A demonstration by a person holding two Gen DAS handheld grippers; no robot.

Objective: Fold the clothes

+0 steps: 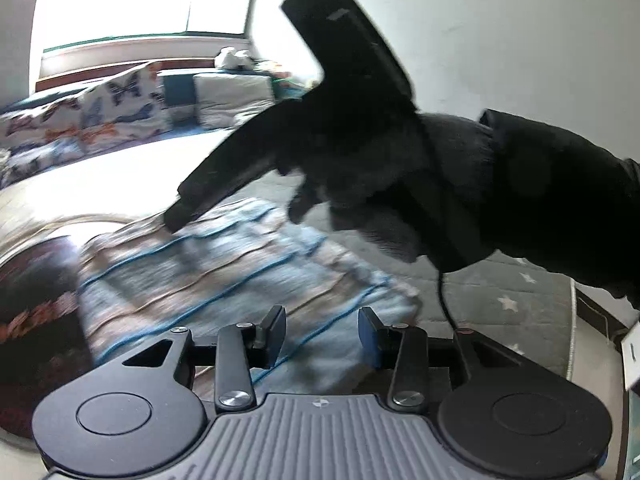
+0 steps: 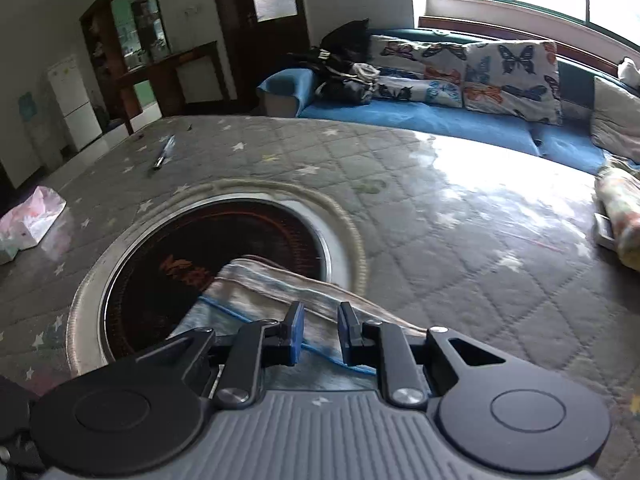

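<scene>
The striped cloth is blurred in the left wrist view, so its edges and folds are hard to make out. It lies across the middle of that frame on the grey quilted star-print cover, its blue stripes and long axis running from lower left to upper right. Its near edge is cut off behind the left gripper, whose jaws stand apart with nothing pinched between them.

The right gripper reaches in from the right of that frame as a dark silhouette, held by a gloved hand; its tip meets the cloth's far edge at centre left (the contact itself is too smeared to read).

In the right wrist view the right gripper shows a narrow gap between its blue pads, with the cloth passing under and between them; whether they pinch it I cannot tell. Here the cloth points toward the upper left, its far end lying over the round dark heater plate set in the cover. A pen lies at upper left.
</scene>
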